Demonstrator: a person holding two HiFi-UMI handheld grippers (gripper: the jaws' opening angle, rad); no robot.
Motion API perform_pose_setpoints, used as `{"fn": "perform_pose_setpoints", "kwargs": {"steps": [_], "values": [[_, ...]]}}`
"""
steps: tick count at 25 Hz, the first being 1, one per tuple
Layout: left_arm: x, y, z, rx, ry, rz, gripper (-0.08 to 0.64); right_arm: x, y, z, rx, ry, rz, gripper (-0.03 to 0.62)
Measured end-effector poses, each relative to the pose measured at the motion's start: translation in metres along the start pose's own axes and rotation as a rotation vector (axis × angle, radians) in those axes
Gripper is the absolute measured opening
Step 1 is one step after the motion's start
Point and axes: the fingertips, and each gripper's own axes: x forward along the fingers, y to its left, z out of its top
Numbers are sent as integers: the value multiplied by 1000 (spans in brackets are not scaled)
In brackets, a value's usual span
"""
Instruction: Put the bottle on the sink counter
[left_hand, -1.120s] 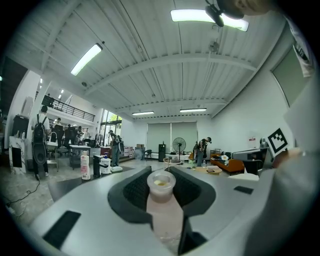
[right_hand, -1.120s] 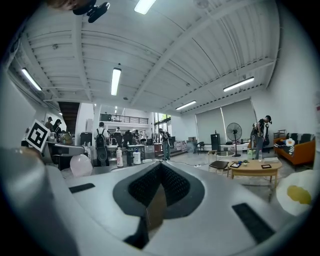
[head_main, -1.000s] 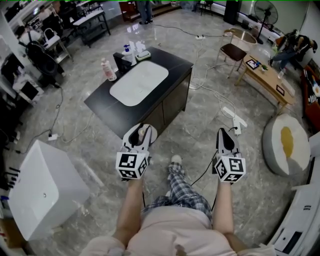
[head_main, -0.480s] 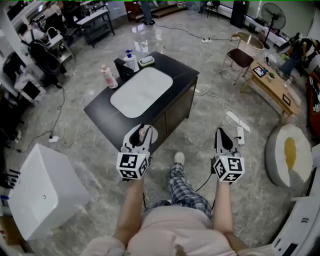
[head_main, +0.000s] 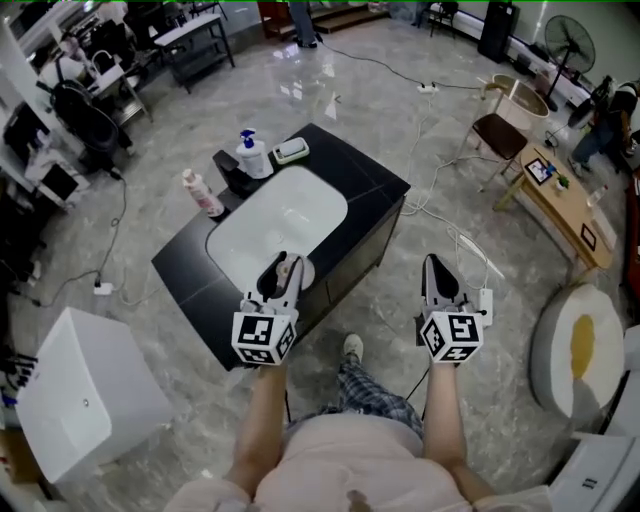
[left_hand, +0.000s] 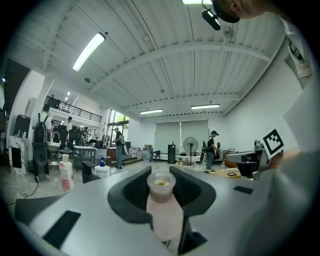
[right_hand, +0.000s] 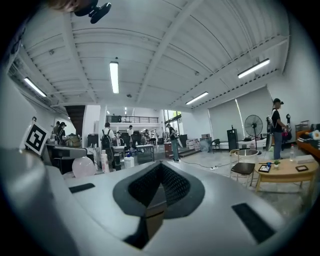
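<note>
My left gripper (head_main: 280, 275) is shut on a pale pink bottle (head_main: 289, 268) with a translucent cap. In the left gripper view the bottle (left_hand: 162, 215) stands between the dark pads (left_hand: 131, 189), cap pointing forward. In the head view the left gripper hangs over the near edge of the black sink counter (head_main: 372, 192), by the white basin (head_main: 270, 228). My right gripper (head_main: 434, 270) is held to the right of the counter, above the floor. In its own view the right gripper (right_hand: 159, 169) is shut with nothing in it.
A pink bottle (head_main: 201, 193), a blue-capped pump bottle (head_main: 253, 155) and a soap dish (head_main: 291, 150) stand on the counter's far-left part. On the floor are a white box (head_main: 80, 400), cables, a power strip (head_main: 482, 298), a chair (head_main: 503, 130) and a wooden table (head_main: 565, 205).
The counter has come nearer and lower in the head view; the left gripper with the bottle now overlaps its near edge. Both grippers keep their pose and jaw state.
</note>
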Motion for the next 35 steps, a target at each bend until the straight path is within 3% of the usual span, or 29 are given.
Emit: {"fn": "perform_pose_setpoints", "kwargs": {"steps": [4, 11, 22, 35], "values": [[103, 33, 27, 0, -21, 27, 129, 111, -38, 27, -11, 9, 50, 15], [189, 72, 35, 6, -17, 57, 129, 217, -54, 35, -20, 25, 112, 15], [283, 88, 34, -9, 30, 13, 129, 299, -81, 46, -13, 45, 109, 15], [431, 56, 20, 7, 33, -173, 130, 377, -149, 30, -17, 67, 10, 15]]}}
